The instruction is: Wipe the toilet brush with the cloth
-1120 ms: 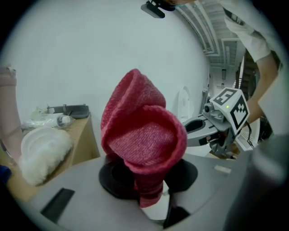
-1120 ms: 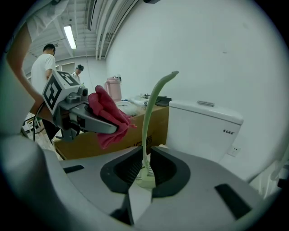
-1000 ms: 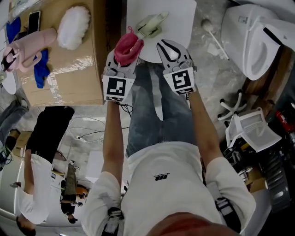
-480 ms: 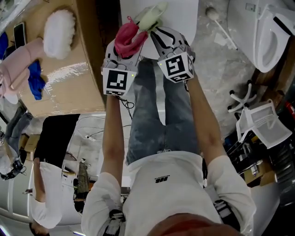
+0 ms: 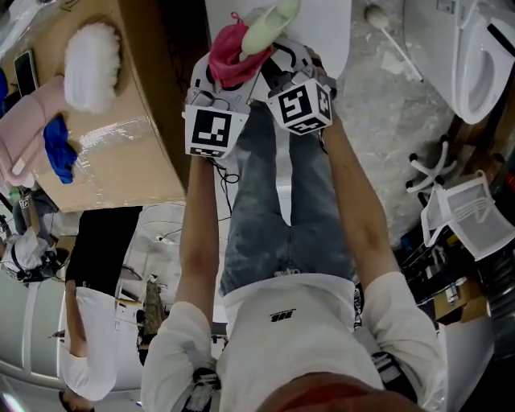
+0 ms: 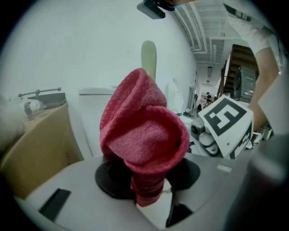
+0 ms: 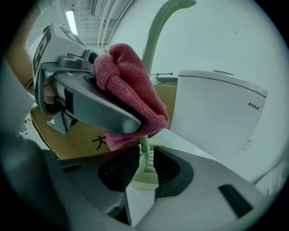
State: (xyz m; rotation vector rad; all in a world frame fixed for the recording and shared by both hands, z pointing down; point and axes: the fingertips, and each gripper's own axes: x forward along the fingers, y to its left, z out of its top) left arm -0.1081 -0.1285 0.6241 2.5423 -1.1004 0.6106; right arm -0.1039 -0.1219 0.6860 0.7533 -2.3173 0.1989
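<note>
A red cloth bulges out of my left gripper, which is shut on it; in the left gripper view the red cloth fills the space ahead of the jaws. Just behind the cloth a pale green toilet brush stands upright. In the right gripper view the brush's stem sits between the jaws of my right gripper, which are opening. The pads look just clear of the stem. The cloth rests against the stem above. Both grippers are side by side over a white table.
A cardboard box at the left carries a white fluffy thing and a blue cloth. A white toilet stands at the right, another brush lies on the floor, and a white chair is lower right.
Both grippers have moved forward and down toward the white table. The cloth and the brush handle have come together.
</note>
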